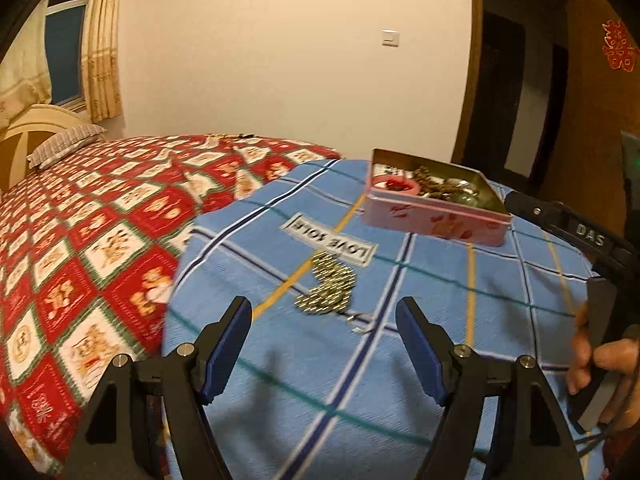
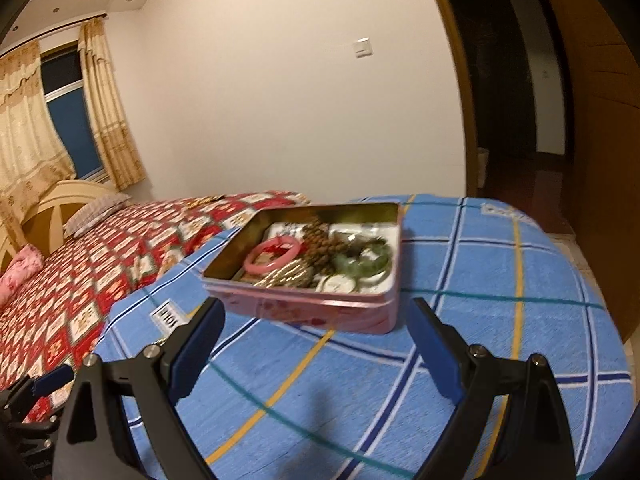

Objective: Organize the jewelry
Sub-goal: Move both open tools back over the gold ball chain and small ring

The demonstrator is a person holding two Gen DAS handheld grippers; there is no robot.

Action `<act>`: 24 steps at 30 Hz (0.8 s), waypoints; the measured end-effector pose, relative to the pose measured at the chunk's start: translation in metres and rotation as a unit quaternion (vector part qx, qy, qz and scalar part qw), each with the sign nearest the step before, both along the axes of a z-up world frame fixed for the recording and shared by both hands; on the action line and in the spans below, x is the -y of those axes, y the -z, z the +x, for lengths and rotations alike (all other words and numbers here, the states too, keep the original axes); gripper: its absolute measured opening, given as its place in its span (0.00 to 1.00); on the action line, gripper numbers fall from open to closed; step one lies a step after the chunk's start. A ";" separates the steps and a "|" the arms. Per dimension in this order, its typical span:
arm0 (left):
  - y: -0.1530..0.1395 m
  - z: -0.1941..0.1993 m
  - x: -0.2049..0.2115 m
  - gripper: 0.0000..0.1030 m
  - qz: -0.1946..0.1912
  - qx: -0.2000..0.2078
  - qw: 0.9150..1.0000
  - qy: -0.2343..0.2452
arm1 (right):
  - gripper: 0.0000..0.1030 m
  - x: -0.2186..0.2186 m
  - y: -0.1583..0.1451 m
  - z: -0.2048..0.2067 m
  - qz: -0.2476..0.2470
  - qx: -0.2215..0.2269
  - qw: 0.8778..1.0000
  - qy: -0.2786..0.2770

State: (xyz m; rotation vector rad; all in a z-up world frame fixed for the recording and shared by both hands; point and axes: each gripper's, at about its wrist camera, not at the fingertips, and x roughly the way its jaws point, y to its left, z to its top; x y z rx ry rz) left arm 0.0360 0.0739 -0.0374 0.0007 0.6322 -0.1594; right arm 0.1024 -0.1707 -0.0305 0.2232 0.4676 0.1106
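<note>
Your left tool (image 1: 324,308) is spread wide, holding nothing, hovering over the blue checked surface (image 1: 440,320). Gold bead necklace (image 1: 330,290) lies heaped on the cloth just beyond its tips, near the LOVE SOLE label (image 1: 332,239). Pink tin (image 2: 320,304) sits farther right, lid off, with pink bangle (image 2: 272,256), green bangle (image 2: 362,262) and brown beads (image 2: 320,240) inside. Your right tool (image 2: 316,320) is also wide, empty, fingers flanking the tin's near wall, not touching

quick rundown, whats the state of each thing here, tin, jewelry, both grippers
pink tin: lid off, open, on the blue plaid cloth
pink bangle: inside the tin
green bangle: inside the tin
gold bead chain: heaped loose on the cloth, outside the tin
left gripper: open, empty
right gripper: open, empty
</note>
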 end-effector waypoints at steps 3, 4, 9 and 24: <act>0.001 -0.002 -0.012 0.72 0.005 0.000 1.000 -0.011 | 0.91 -0.012 0.005 0.000 0.014 -0.021 0.999 -0.041; 0.001 -0.001 -0.016 0.72 0.008 0.001 1.000 -0.015 | 0.84 -0.020 0.007 0.001 0.009 -0.030 0.998 -0.061; -0.003 -0.002 -0.038 0.72 0.013 0.007 0.999 -0.040 | 0.67 -0.073 0.018 0.008 -0.038 -0.077 0.980 -0.180; -0.004 0.003 -0.054 0.72 -0.003 0.002 0.998 -0.056 | 0.47 -0.163 0.049 0.020 -0.171 -0.141 0.933 -0.282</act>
